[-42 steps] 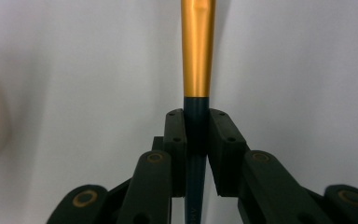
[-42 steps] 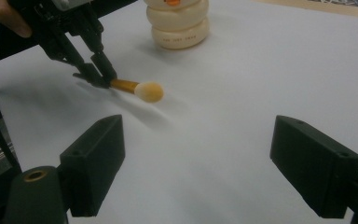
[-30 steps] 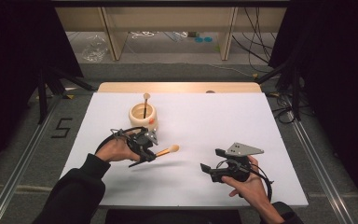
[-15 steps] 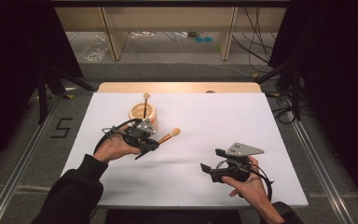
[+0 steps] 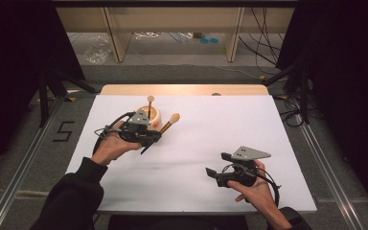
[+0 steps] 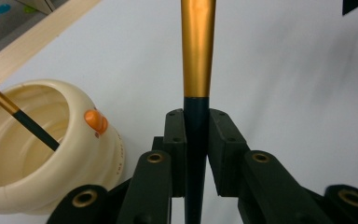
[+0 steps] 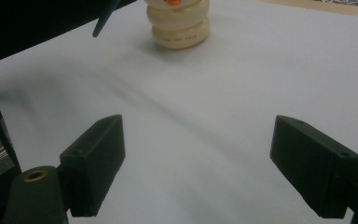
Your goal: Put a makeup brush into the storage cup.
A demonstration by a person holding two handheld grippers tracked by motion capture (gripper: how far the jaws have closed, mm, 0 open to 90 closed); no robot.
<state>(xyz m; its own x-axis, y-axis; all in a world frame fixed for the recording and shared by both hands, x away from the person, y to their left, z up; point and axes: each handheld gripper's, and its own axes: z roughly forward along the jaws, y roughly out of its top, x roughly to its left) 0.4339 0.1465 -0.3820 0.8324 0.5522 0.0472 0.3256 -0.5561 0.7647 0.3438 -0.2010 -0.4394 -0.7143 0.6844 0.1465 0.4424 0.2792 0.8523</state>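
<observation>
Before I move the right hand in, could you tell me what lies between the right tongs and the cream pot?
Nothing: in the right gripper view, bare white table runs from the open right tongs to the cream pot.

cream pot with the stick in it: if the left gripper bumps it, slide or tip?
The pot looks squat with a broad ringed base, so it would probably slide on the smooth white table rather than tip. It seems hollow and thin-walled, so likely light. The leaning stick may rattle or shift inside.

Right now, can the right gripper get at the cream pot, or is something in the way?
Probably yes. The right gripper is open, holds nothing, and bare white table lies between it and the cream pot. The left gripper beside the pot may crowd it.
</observation>
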